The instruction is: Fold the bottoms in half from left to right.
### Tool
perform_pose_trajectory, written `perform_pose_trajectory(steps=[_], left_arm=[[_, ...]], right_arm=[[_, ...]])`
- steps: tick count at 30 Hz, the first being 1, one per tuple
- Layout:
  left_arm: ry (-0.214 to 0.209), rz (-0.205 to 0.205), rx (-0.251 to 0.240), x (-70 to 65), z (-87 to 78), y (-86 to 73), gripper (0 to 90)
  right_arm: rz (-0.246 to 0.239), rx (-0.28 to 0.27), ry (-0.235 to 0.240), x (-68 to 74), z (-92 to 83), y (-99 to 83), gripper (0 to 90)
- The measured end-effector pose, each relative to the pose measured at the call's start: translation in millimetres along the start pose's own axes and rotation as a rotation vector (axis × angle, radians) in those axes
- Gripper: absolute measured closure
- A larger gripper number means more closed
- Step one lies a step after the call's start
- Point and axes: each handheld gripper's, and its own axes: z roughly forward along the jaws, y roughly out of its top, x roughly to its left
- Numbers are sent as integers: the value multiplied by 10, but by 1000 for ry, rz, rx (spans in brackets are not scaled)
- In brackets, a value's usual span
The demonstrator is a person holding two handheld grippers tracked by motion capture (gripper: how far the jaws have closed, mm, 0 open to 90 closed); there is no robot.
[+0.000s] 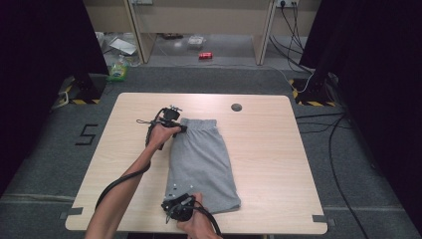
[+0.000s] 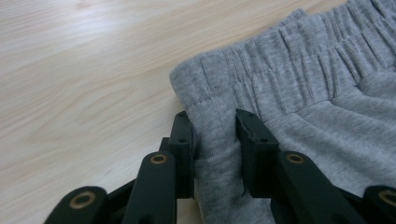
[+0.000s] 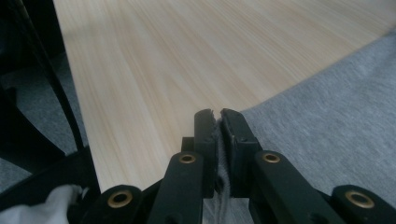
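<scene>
Folding looks to be the work in hand: a pair of grey shorts (image 1: 204,167) lies on the wooden table (image 1: 268,149), already doubled lengthwise into a narrow strip, waistband at the far end and leg hems at the near end. All places below are given from the shorts.

The left gripper (image 1: 175,124) sits at the shorts' far left corner; in the left gripper view its jaws pinch a bunched fold of fabric (image 2: 217,140) just below the elastic waistband (image 2: 289,70). They stand fairly narrow, with cloth pressed between the pads. The right gripper (image 1: 183,203) is at the shorts' near left corner; in the right gripper view its jaws are clamped nearly together on a thin edge of the hem (image 3: 218,158).

As a judgement, the lengthwise fold is done and both left-side corners are now secured. What probably remains is to lift or drag the strip and bring one end over the other, then smooth and release it. No crosswise fold is made yet.
</scene>
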Motion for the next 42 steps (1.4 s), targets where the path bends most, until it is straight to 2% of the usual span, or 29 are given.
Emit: perform_pose_trajectory(steps=[4, 7, 8, 9, 10, 12, 15, 16, 17, 18, 20, 21, 22, 26, 32, 34, 35, 40, 42], left_arm=[[-16, -29, -11, 164, -60, -76, 686], [-30, -50, -16, 188, -58, -93, 681], [-28, -51, -18, 183, -57, -95, 680], [-23, -46, -17, 177, -57, -94, 680], [-16, -47, -17, 168, -56, -95, 669], [-17, -55, -19, 171, -56, -98, 654], [-21, -88, -28, 186, -74, -113, 622], [-21, -88, -28, 186, -74, -113, 612], [-21, -93, -30, 191, -83, -118, 599], [-21, -97, -31, 195, -92, -118, 599], [-17, -105, -35, 204, -112, -109, 565], [-19, -112, -40, 210, -122, -104, 561], [-26, -133, -52, 218, -143, -98, 551], [-29, -154, -62, 242, -181, -83, 531], [-34, -174, -62, 262, -186, -99, 521], [-33, -174, -58, 265, -184, -105, 518], [-30, -179, -56, 268, -176, -111, 510], [-29, -182, -49, 263, -155, -122, 508], [-30, -185, -47, 263, -148, -122, 508]], right_arm=[[-7, -1, 20, 62, 137, 90, 851], [-7, 0, 22, 92, 191, 136, 847], [8, 2, 23, 107, 207, 149, 834], [-1, -2, 29, 96, 219, 159, 805], [22, -11, 38, 79, 199, 166, 736], [30, -33, 51, 64, 141, 182, 668], [24, -60, 42, 24, -37, 235, 626], [24, -60, 42, 24, -37, 235, 626], [33, -81, 13, -56, -192, 248, 614], [33, -81, 13, -56, -192, 248, 614], [44, -94, -15, -176, -342, 226, 608], [61, -99, -52, -306, -480, 174, 607], [74, -103, -71, -377, -539, 142, 607], [122, -117, -140, -638, -719, 41, 605], [178, -143, -221, -992, -859, 1, 593], [188, -147, -231, -1041, -874, -3, 589], [198, -147, -257, -1144, -895, -15, 582], [238, -132, -300, -1424, -889, -55, 565], [248, -128, -305, -1474, -886, -58, 562]])
